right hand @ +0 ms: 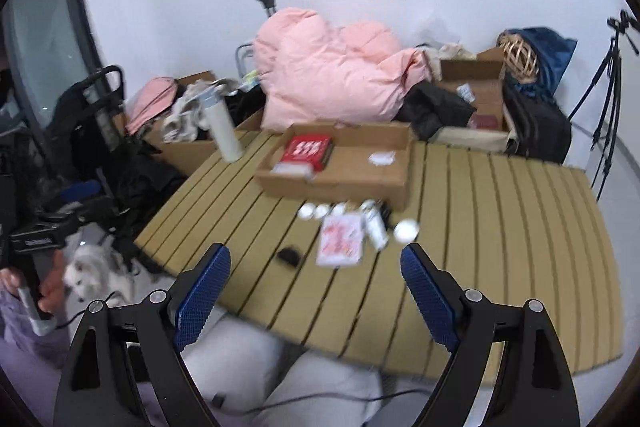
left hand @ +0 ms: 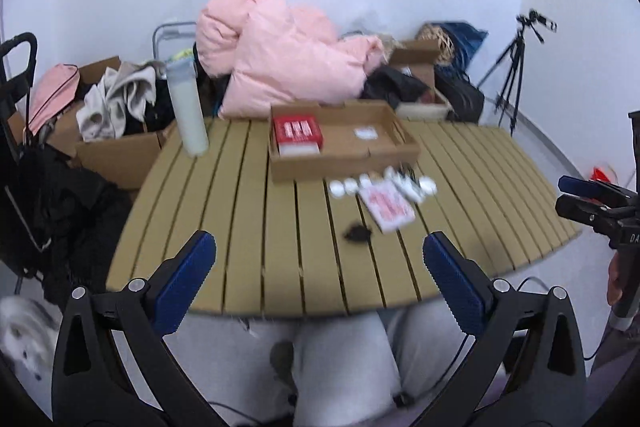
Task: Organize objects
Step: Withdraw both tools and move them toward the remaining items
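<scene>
A shallow cardboard tray (left hand: 344,157) (right hand: 348,183) sits at the back of the slatted table (left hand: 240,195) (right hand: 500,227). It holds a red box (left hand: 297,129) (right hand: 308,149) and a small white item (left hand: 366,133) (right hand: 382,158). In front of it lie a red-and-white card pack (left hand: 386,207) (right hand: 342,241), several small white round containers (left hand: 344,187) (right hand: 406,230), white tubes (left hand: 408,185) (right hand: 376,227) and a small black object (left hand: 357,233) (right hand: 289,255). My left gripper (left hand: 320,259) and right gripper (right hand: 316,279) are open and empty, held near the table's front edge. The right gripper (left hand: 588,205) also shows at the far right of the left wrist view.
A tall white bottle (left hand: 186,107) (right hand: 222,131) stands at the table's back left. A pink puffer jacket (left hand: 280,55) (right hand: 328,71), cardboard boxes of clothes (left hand: 116,147), a tripod (left hand: 514,75) and a white dog (right hand: 94,275) surround the table. My legs are under the front edge.
</scene>
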{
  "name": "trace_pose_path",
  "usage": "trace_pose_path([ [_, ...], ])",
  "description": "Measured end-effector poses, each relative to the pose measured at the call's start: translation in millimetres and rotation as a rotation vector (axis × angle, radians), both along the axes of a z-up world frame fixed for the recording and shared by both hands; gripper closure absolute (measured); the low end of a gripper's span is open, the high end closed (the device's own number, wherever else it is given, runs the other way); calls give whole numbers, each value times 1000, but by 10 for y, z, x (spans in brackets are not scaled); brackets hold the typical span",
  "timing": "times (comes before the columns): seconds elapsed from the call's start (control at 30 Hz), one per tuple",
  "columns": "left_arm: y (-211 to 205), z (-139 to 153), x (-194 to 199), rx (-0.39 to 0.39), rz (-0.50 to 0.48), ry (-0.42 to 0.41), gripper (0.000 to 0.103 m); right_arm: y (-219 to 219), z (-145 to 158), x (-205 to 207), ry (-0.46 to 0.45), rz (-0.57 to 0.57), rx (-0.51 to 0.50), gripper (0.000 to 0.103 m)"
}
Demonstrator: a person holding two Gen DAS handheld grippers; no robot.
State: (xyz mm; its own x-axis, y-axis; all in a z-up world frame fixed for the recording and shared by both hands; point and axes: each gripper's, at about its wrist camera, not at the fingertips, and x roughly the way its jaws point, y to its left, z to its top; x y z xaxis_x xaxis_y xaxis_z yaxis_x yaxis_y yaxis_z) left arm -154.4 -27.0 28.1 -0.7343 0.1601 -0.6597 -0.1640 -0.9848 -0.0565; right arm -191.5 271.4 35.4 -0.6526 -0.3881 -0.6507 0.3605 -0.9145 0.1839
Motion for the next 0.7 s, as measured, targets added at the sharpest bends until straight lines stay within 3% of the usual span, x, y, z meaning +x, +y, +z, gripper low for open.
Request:
trace_pose_path([
  [0.17, 208, -370, 127, -60, -17, -113, 0, -64, -409, 327, -80, -11, 79, 13],
  [0.3, 231, -342, 130, -100, 25, -73, 0, -75, -429, 325, -72, -42, 121, 13],
  [0.47, 168, -380, 77, -76, 24, -89, 0, -50, -432, 322, -75, -43, 95, 13],
  [0.7, 245, -666, -248, -33, -15, -167, 0, 79, -650, 100, -116, -97, 9, 13],
])
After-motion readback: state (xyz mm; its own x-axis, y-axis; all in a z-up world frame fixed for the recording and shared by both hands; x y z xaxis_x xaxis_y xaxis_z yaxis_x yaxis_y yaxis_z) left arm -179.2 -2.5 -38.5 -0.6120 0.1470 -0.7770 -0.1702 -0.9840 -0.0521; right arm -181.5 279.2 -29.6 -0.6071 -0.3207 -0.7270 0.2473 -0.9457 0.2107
